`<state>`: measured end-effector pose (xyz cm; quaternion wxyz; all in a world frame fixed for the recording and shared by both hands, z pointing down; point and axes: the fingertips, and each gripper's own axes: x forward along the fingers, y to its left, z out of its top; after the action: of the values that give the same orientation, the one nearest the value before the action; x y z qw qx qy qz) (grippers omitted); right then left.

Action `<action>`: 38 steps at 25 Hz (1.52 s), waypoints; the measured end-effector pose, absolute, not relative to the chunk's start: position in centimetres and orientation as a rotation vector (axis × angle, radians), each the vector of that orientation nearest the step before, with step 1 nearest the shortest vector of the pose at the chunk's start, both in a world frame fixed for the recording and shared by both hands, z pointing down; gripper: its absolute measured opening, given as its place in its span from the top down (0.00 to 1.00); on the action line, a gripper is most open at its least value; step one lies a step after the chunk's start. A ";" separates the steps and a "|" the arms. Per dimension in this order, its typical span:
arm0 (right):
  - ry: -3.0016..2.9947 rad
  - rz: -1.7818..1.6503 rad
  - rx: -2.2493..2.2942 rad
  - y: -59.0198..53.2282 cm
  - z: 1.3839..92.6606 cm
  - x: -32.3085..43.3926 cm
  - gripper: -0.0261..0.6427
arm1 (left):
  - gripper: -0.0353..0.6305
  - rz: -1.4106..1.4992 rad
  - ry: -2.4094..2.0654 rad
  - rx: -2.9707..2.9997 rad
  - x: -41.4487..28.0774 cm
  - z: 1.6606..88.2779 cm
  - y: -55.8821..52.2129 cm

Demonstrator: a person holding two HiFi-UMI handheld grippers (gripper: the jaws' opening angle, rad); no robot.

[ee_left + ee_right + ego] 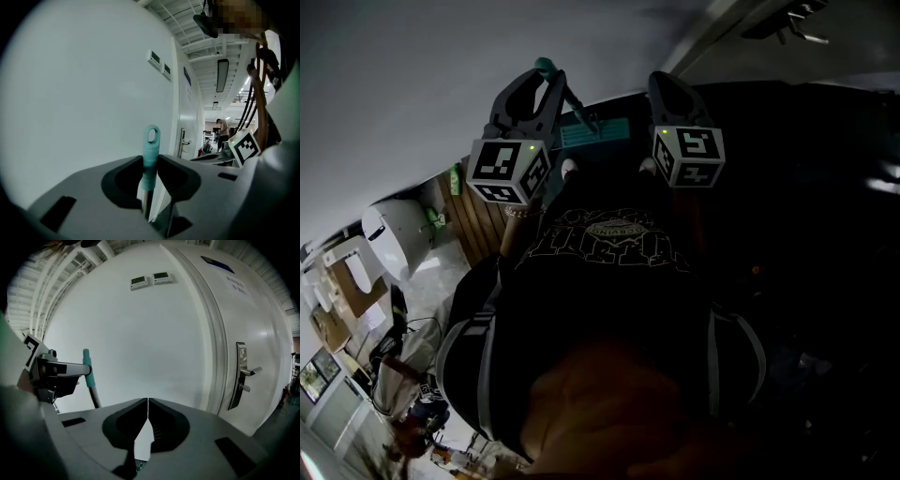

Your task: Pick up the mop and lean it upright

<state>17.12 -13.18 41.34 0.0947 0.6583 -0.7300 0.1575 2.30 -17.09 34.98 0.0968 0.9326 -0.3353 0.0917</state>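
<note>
One grip — my left gripper (150,165) pinching the mop (151,146) near its teal tip, right gripper (148,401) closed empty — so it could slide off the wall (84,93).

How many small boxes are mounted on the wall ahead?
2. The left wall box is high on the white wall; the right wall box sits beside it, nearer the door. Others may lie out of view.
</note>
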 end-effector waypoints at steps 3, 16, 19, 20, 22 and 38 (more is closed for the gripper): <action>-2.179 0.457 1.932 -12.9 41.2 19.1 0.93 | 0.73 0.256 -1.020 2.750 4.2 34.9 -16.9; -2.224 0.445 1.856 -9.4 41.1 29.0 0.93 | 0.74 0.230 -1.130 2.709 12.9 35.3 -14.4; -2.221 0.450 1.838 -8.1 41.4 30.6 0.93 | 0.74 0.221 -1.157 2.701 14.1 35.4 -14.0; -2.218 0.452 1.837 -7.7 41.5 31.0 0.93 | 0.74 0.219 -1.163 2.699 14.3 35.4 -13.9; -2.212 0.455 1.839 -7.0 41.6 31.5 0.93 | 0.74 0.217 -1.172 2.695 14.5 35.5 -13.5; -2.189 0.481 1.860 -5.6 41.9 32.6 0.93 | 0.74 0.284 -1.122 2.657 15.9 38.7 -11.5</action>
<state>32.60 -5.59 41.90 0.1143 0.6344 -0.7467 0.1641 15.85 -11.49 38.75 0.1216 0.9100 -0.3843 0.0972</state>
